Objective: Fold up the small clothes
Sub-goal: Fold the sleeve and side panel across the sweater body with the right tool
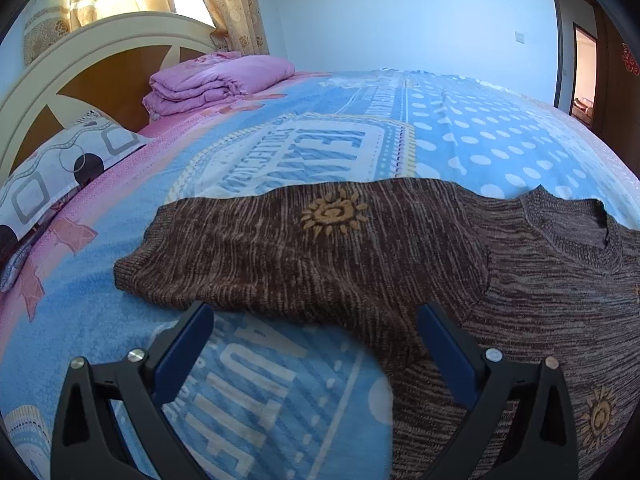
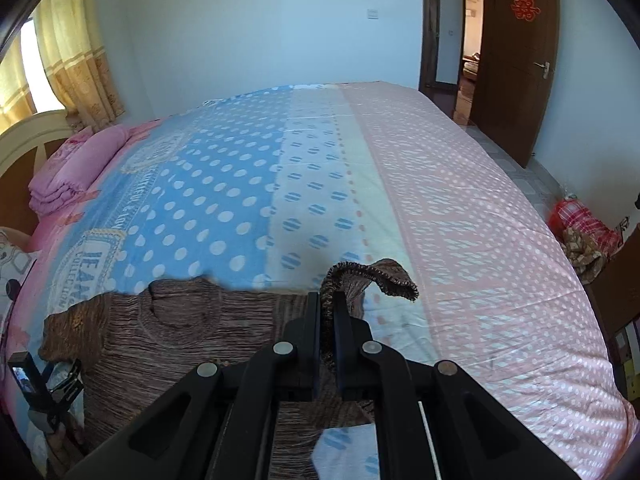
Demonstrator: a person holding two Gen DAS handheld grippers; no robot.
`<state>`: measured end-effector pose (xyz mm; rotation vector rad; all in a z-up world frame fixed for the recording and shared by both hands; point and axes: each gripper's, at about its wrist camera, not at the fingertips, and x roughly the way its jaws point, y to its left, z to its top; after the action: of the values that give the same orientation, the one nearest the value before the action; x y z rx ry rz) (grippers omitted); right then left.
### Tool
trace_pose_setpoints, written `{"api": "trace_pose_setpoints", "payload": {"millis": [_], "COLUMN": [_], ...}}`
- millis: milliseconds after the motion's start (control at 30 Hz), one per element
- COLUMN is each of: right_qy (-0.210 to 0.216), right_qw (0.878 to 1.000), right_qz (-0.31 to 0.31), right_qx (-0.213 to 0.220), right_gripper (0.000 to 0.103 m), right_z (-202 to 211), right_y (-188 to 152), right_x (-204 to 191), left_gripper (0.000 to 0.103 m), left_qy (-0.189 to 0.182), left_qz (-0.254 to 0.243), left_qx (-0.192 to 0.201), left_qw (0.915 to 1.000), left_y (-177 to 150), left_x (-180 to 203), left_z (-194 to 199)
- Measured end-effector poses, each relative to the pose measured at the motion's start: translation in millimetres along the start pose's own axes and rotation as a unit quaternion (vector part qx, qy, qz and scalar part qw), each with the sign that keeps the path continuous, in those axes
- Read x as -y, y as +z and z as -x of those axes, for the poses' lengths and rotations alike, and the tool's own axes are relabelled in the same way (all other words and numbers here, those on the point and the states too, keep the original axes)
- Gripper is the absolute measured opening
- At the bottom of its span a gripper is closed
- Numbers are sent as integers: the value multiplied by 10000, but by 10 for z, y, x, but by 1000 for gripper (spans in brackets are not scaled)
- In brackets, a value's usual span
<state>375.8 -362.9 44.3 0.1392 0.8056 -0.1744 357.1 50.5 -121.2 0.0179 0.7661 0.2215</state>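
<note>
A brown knit sweater [image 1: 540,320] with yellow sun motifs lies flat on the bed, its collar [image 1: 580,236] at the far right. One sleeve [image 1: 304,240] stretches out to the left across the blue bedspread. My left gripper [image 1: 316,316] stands open just above that sleeve's near edge, with nothing pressed between its blue pads. In the right wrist view my right gripper [image 2: 328,298] is shut on the other sleeve, lifted off the bed. That sleeve's ribbed cuff [image 2: 384,276] curls over past the fingertips. The sweater's body [image 2: 180,340] lies below to the left.
A folded pink quilt [image 1: 216,84] and a patterned pillow [image 1: 60,168] sit by the cream headboard [image 1: 80,64]. The dotted bedspread [image 2: 460,220] runs wide to the right. Beyond the bed's right edge are a red checked bundle [image 2: 580,228] and an open brown door [image 2: 516,60].
</note>
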Motion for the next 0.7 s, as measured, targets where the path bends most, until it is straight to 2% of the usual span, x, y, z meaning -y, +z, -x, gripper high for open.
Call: {"api": "trace_pose_setpoints", "payload": {"millis": [267,367,533,600,667,700], "right_qy": [497,726,1111,1312,1587,1787], "right_qw": [9970,9947,9892,9837,9769,9754], "right_qz": [539,611,545,518,482,396], "right_qx": [-256,-385,-783,-1113,-1346,-1229], "right_gripper": [5,5,5,8,21,33], "right_z": [-277,-525,-1208,-1547,-1749,-1724], "right_y": [-56,-186,-620,-854,-1047,-1101], "right_x": [-976,-1338,-1935,-2099,-2157,-2123], "left_gripper": [103,103,103,103,103,103], "left_qy": [-94,-78,43,62,93,77], "left_qz": [79,93,-36,-75,-71,-75], "left_qx": [19,24,35,-68,-161,-197], "left_qw": [9999,9999,10000,9999,9998,9997], "left_y": [-20,-28,-46,-49,-49,-49], "left_x": [-32,-36,23,32,31,30], "left_z": [-2,-2,-22,-66,-100,-113]}}
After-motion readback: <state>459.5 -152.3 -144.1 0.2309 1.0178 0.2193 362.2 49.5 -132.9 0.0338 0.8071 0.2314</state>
